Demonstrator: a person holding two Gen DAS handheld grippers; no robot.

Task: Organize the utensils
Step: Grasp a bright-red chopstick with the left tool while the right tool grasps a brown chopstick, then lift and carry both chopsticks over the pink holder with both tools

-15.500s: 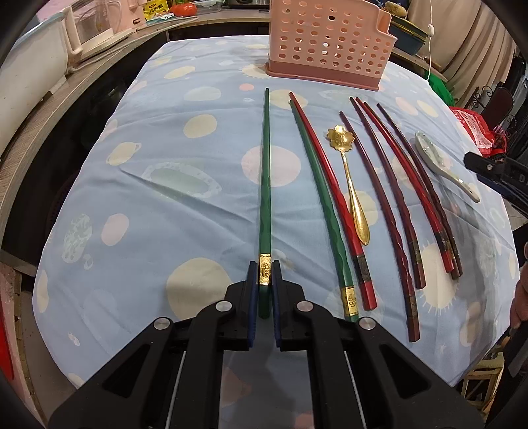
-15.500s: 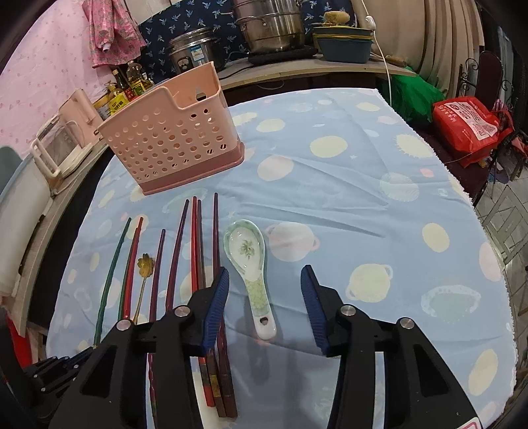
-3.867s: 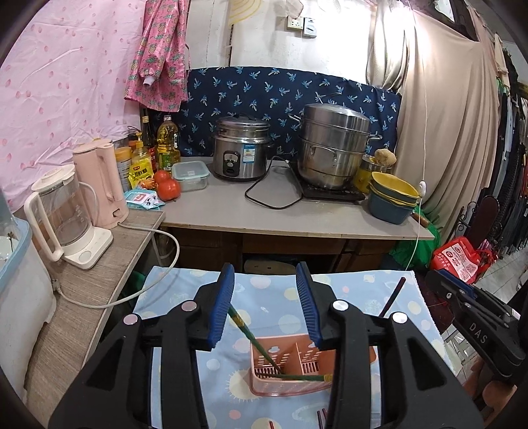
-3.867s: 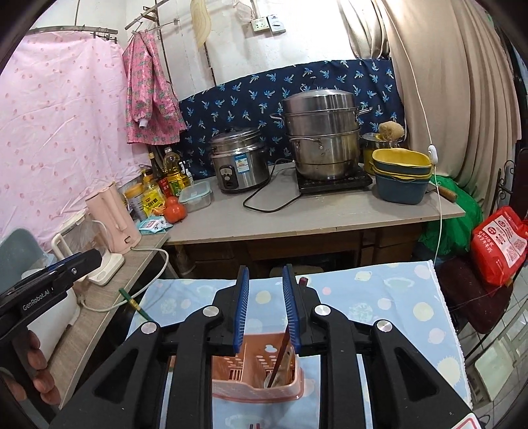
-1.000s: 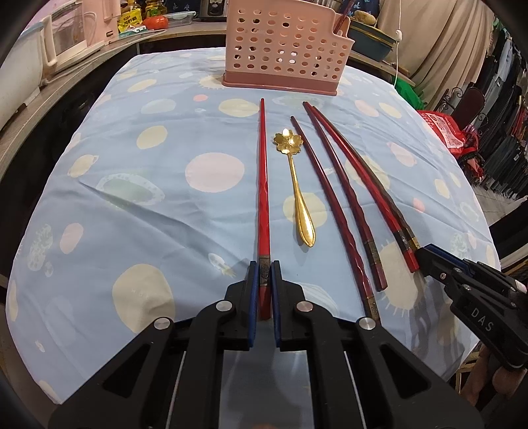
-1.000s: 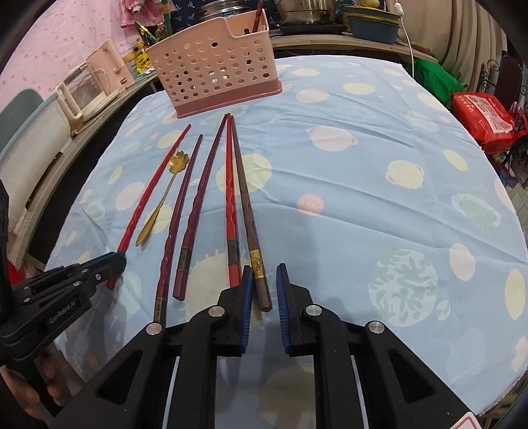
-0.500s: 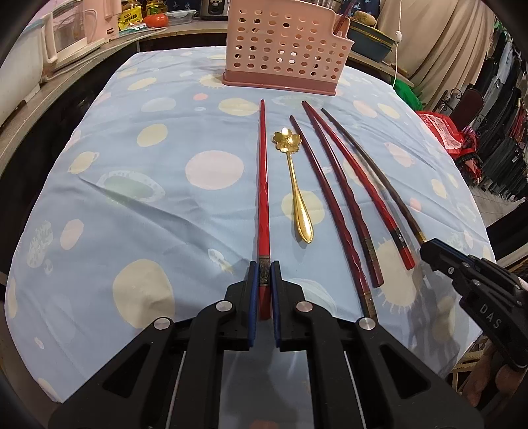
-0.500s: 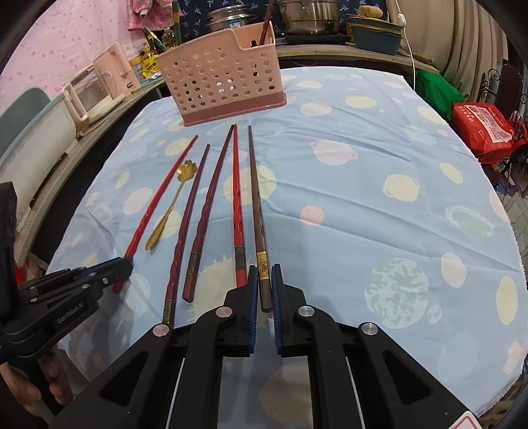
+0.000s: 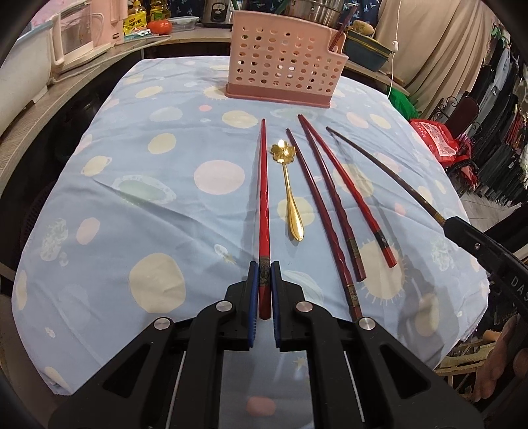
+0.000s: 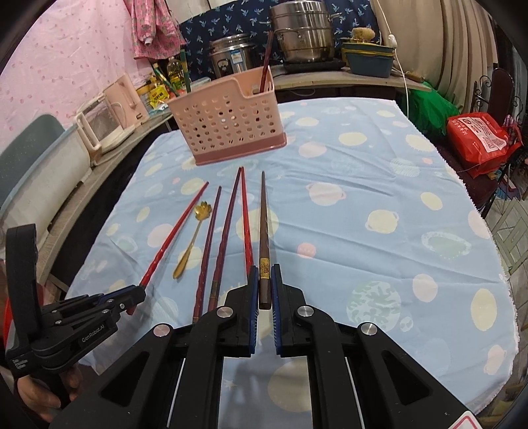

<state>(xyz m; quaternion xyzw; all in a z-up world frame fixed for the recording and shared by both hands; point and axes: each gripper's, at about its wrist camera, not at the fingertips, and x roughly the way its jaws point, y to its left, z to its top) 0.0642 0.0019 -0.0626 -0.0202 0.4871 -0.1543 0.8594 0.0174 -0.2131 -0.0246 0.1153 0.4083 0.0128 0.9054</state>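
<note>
In the left view, your left hand-held gripper (image 9: 263, 280) pinches the long red chopstick (image 9: 263, 198) lying on the blue spotted tabletop (image 9: 138, 204).

In the right view, your right hand-held gripper (image 10: 264, 283) pinches the dark brown chopstick (image 10: 264, 237). Its far tip could bump the pink plastic basket (image 10: 227, 128) and slip out.

A counter (image 10: 346, 211) under pale blue dotted cloth stands before a wooden shelf (image 10: 330, 81) bearing steel pots (image 10: 303, 31), with a pink curtain (image 10: 66, 66) to the left and beige drapes (image 10: 462, 49) to the right.
</note>
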